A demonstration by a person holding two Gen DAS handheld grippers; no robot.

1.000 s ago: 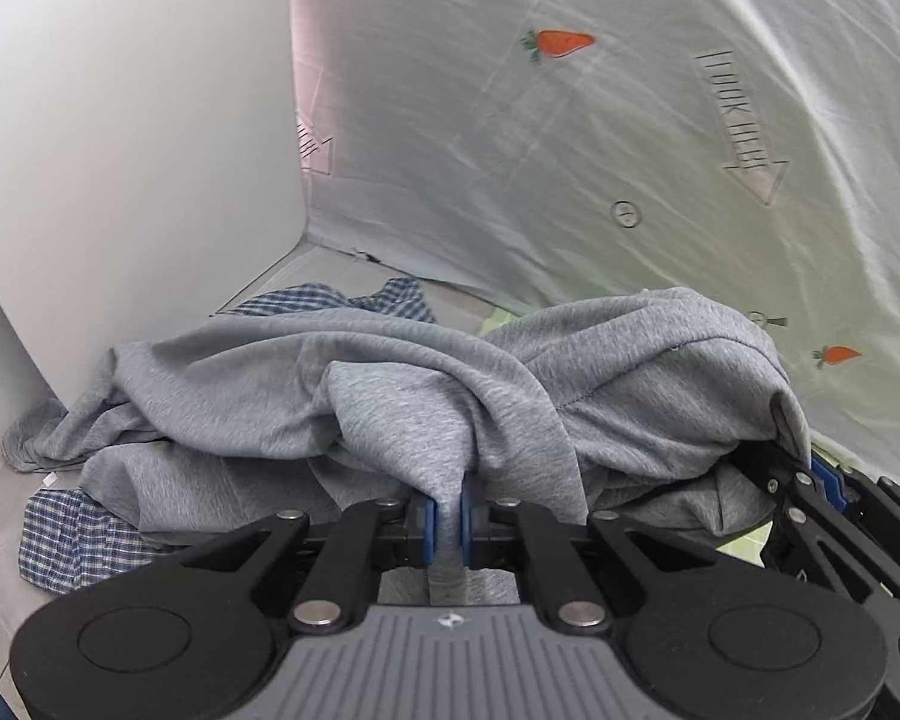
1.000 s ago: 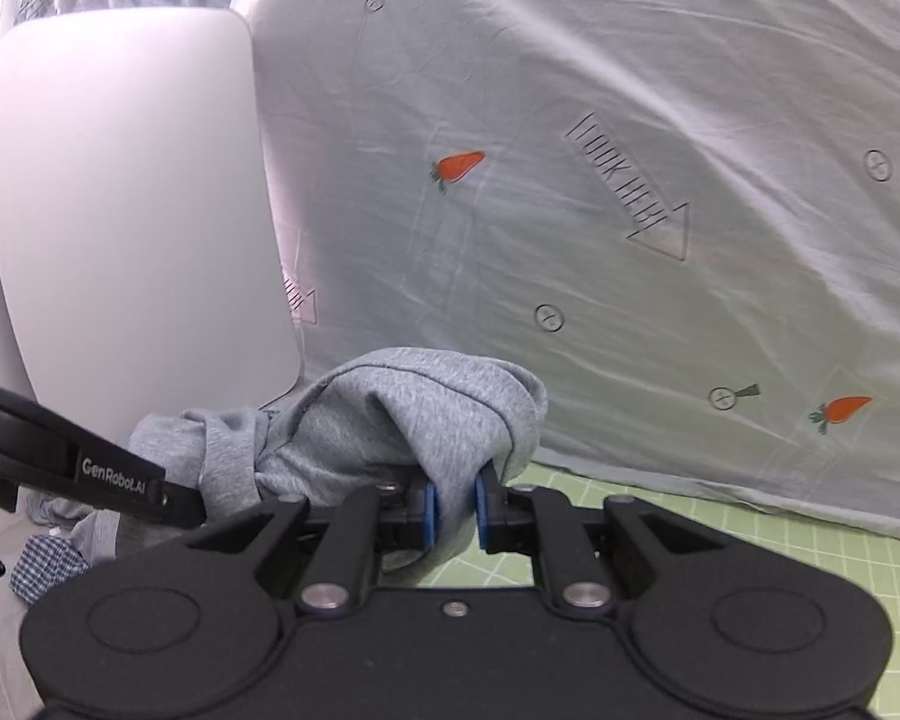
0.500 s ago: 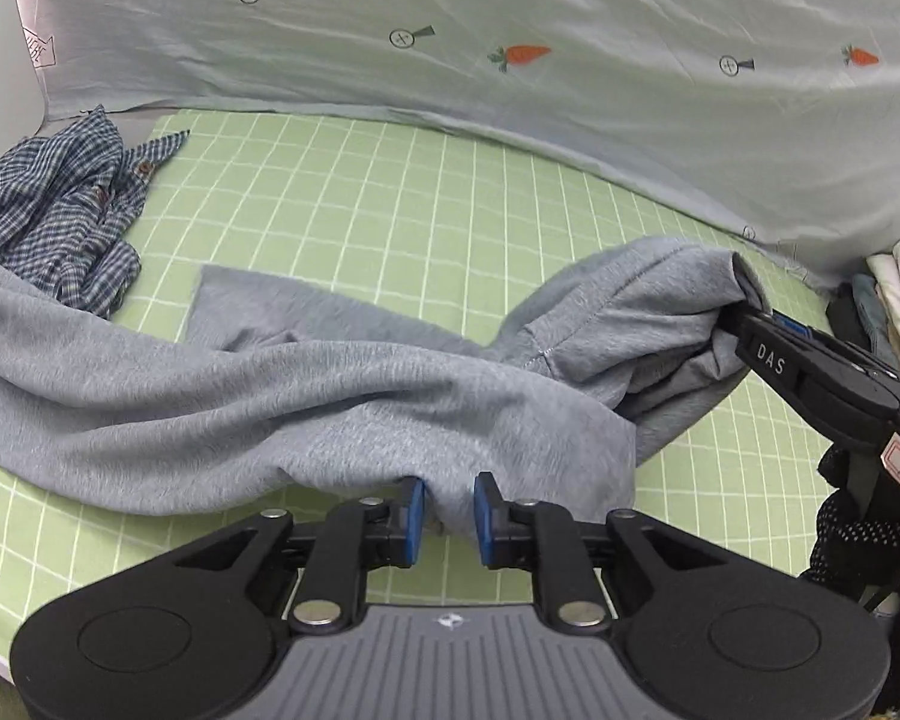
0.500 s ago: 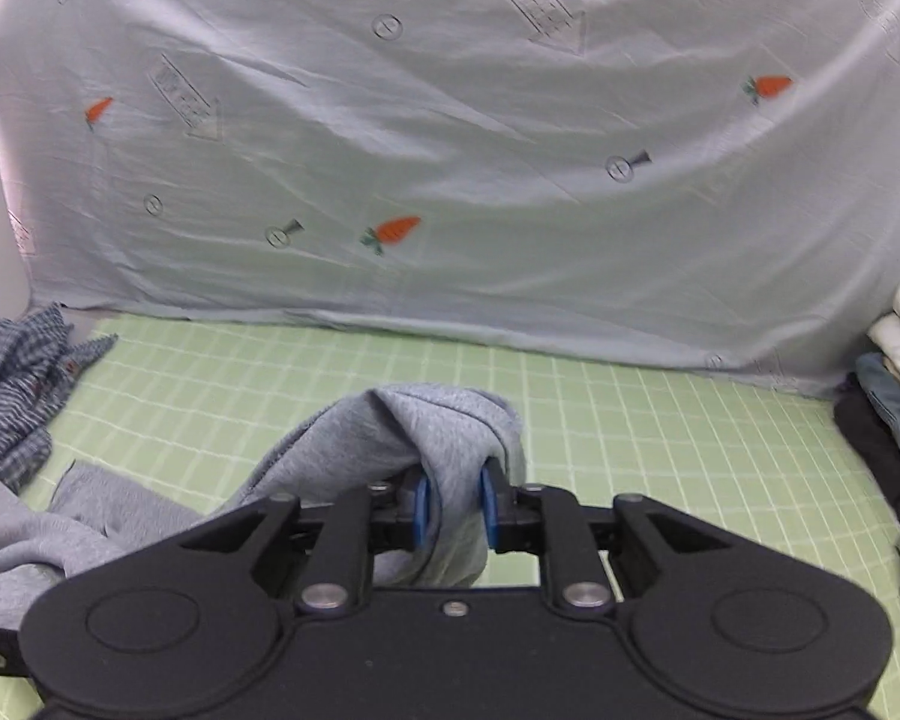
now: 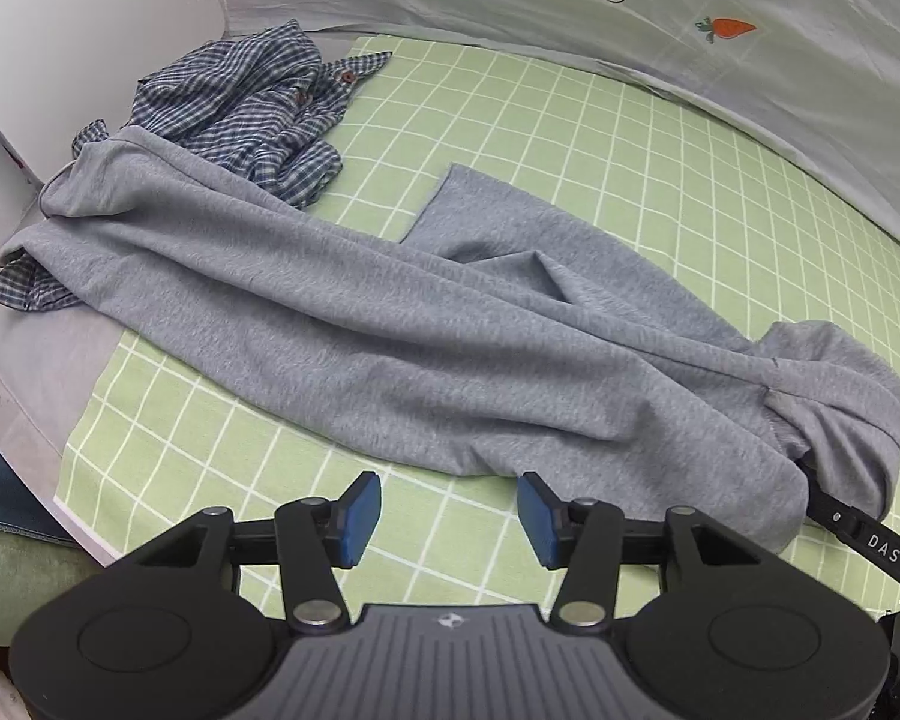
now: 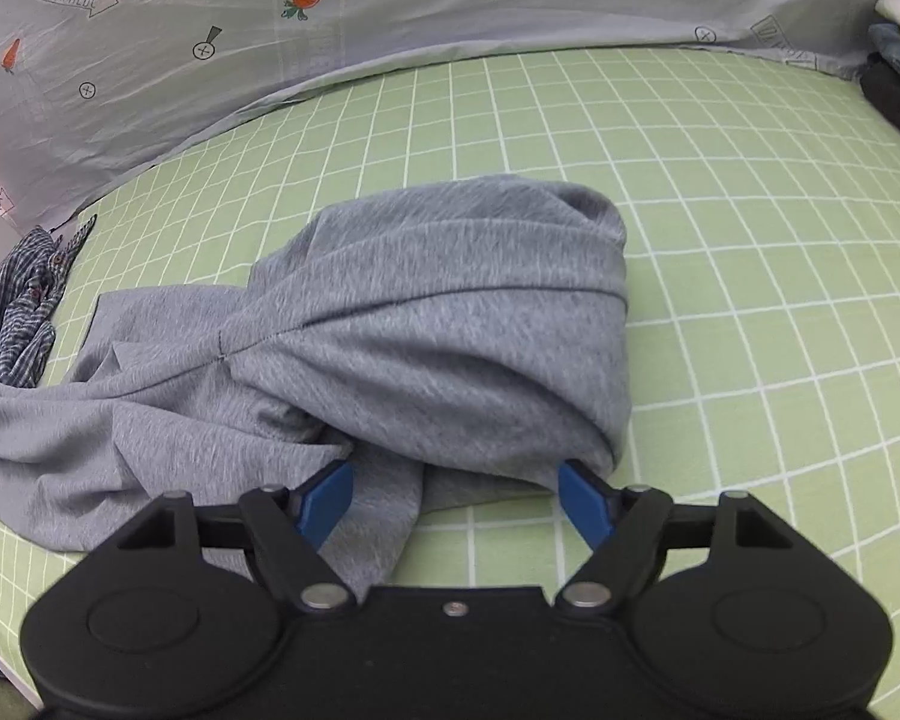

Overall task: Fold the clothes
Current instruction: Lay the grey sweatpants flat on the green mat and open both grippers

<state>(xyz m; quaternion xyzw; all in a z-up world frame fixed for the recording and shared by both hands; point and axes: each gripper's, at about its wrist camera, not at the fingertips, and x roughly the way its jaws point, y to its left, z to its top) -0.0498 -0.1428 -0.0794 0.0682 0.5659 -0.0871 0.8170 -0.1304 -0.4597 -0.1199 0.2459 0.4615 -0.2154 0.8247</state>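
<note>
Shirt (image 5: 390, 324), soft grey knit, sprawls rumpled on your gridded green mat (image 5: 660, 180), a checked shirt (image 5: 258, 102) bunched at 10 o'clock. Your left gripper (image 5: 449, 516) and right gripper (image 6: 456, 495) have just been opening; both jaws stand apart, gripping nothing.

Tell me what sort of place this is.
Probably a staged clothes-folding workstation, not a home: a green gridded mat covers the table, a carrot-printed grey sheet hangs as backdrop, and folded garments sit stacked at the edge.
</note>
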